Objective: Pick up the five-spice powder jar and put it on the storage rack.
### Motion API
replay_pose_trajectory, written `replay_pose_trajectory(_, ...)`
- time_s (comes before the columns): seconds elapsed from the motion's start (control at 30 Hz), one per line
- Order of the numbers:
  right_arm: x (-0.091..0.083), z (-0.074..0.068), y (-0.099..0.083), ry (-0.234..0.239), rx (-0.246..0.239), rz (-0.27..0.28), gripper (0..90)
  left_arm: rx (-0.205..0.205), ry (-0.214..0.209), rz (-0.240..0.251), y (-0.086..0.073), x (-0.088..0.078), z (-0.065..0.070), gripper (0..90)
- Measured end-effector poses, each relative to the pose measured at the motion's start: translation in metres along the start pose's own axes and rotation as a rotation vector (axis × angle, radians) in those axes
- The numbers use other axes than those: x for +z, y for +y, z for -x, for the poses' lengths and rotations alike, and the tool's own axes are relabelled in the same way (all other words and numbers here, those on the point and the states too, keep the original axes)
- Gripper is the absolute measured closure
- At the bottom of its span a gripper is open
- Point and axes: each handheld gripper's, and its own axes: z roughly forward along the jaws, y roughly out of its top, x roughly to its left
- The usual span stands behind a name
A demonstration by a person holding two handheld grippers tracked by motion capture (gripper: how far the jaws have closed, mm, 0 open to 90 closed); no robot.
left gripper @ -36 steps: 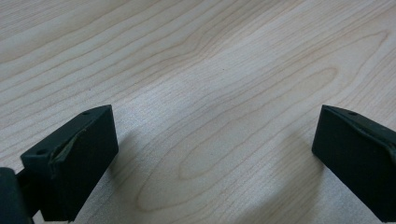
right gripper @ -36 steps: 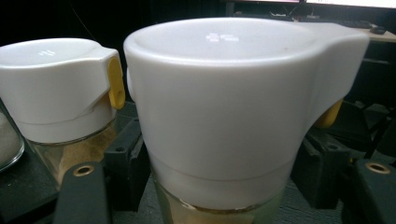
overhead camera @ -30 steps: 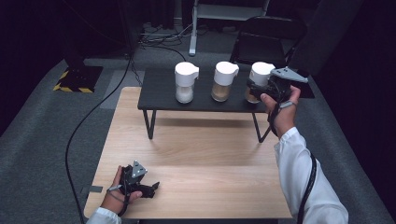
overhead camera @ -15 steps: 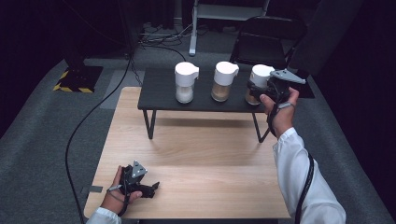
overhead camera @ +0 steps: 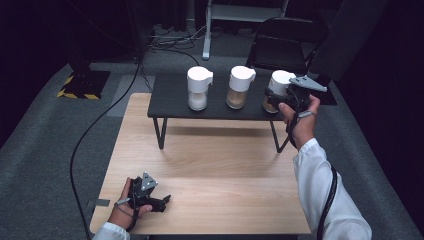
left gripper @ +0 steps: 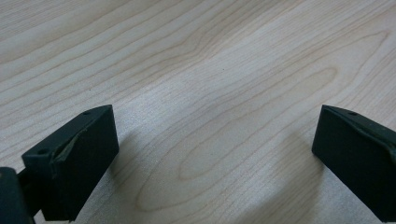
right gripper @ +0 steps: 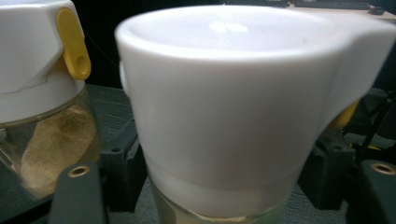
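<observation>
High view looks forward and down from above the person's side, taking in the wooden table [overhead camera: 210, 170] and black shelf [overhead camera: 170, 100]; left gripper view sits close over that tabletop [left gripper: 210, 70] — grain sharp; right gripper view presses against a white-capped jar [right gripper: 233, 102] — the shelf's rightmost [overhead camera: 276, 87].

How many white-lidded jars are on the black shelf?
3, in a row on the black shelf: the left jar with white contents, the middle jar with tan contents, and the right jar, partly hidden, between the right gripper jaws.
</observation>
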Motion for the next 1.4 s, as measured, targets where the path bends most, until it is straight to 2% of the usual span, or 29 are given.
replay_pose_trajectory(0.1, 0.003, 0.0, -0.001, -0.007, 0.01, -0.012, 24.3, 0.0, 0.0, 0.0, 0.0, 0.0, 0.0, 0.4)
replay_pose_trajectory(0.23, 0.005, 0.004, -0.003, 0.007, 0.016, -0.015, 24.3, 0.0, 0.0, 0.0, 0.0, 0.0, 0.0, 0.3)
replay_pose_trajectory(0.3, 0.005, 0.003, -0.004, 0.005, 0.016, -0.01, 18.3, 0.0, 0.0, 0.0, 0.0, 0.0, 0.0, 0.4)
replay_pose_trajectory(0.4, 0.006, -0.002, -0.003, -0.016, -0.007, -0.026, 12.5, 0.0, 0.0, 0.0, 0.0, 0.0, 0.0, 0.4)
replay_pose_trajectory(0.53, 0.008, -0.002, -0.003, -0.004, -0.022, -0.041, 5.7, 0.0, 0.0, 0.0, 0.0, 0.0, 0.0, 0.4)
replay_pose_trajectory(0.83, 0.009, -0.006, -0.005, 0.007, -0.042, -0.044, 2.0, 0.0, 0.0, 0.0, 0.0, 0.0, 0.0, 0.4)
replay_pose_trajectory(0.93, 0.009, -0.009, -0.008, -0.009, -0.042, -0.034, 2.0, 0.0, 0.0, 0.0, 0.0, 0.0, 0.0, 0.5)
replay_pose_trajectory(1.4, -0.003, -0.021, -0.026, -0.063, -0.122, 0.043, 1.4, 0.001, 0.0, 0.0, 0.0, 0.0, 0.0, 0.5)
